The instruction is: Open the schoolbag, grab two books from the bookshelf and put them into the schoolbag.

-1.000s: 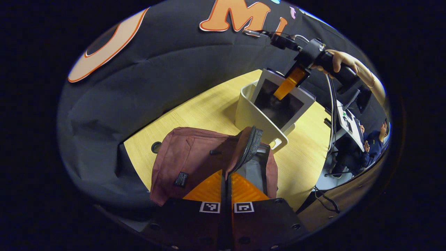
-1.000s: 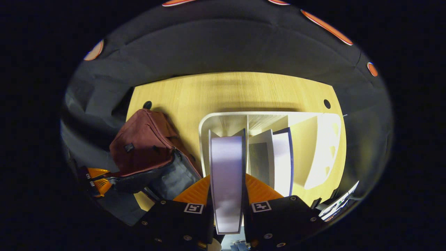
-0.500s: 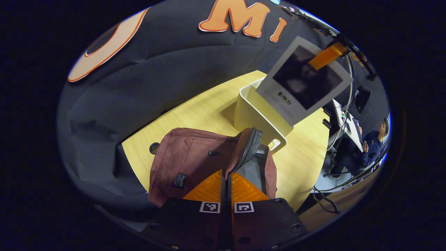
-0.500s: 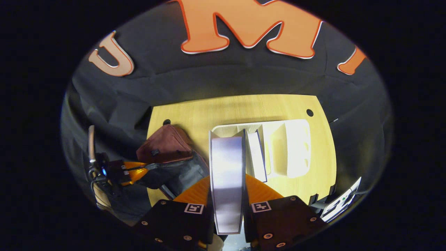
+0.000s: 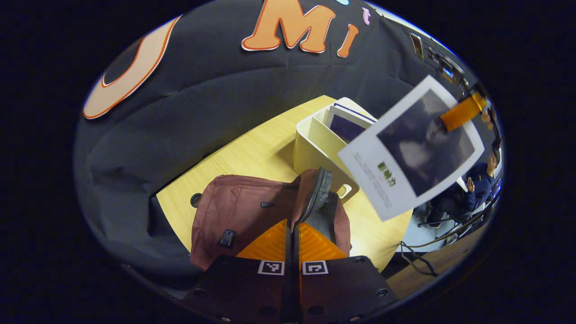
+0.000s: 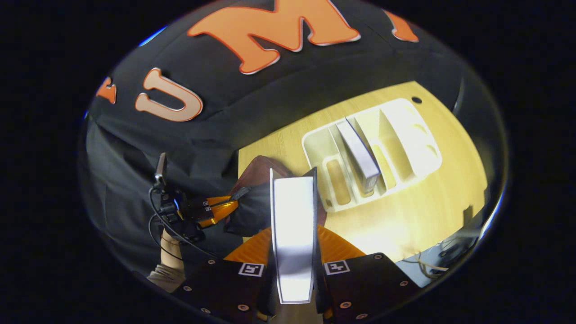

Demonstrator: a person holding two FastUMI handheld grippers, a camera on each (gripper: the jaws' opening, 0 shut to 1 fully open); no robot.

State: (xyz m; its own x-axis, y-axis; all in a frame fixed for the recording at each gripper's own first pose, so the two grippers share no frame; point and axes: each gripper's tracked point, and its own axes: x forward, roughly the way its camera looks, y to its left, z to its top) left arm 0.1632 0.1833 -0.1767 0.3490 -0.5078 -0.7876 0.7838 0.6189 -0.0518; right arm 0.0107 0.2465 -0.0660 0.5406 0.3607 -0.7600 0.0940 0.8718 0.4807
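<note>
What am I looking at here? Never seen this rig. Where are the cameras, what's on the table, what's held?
A person holds a two-finger gripper in each hand, each carrying a fisheye camera. In the left gripper view, the left gripper is shut on the flap of the open schoolbag. In the right gripper view, the right gripper is shut on a book, held above the table. On the table stand the schoolbag and a white bookshelf with a second book in it.

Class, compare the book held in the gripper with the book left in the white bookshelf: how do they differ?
The held book hangs tilted in the air, clamped by the right gripper; the shelf book stands in a slot of the bookshelf, ungripped. The held book is nearer the schoolbag. Both have pale covers.
</note>
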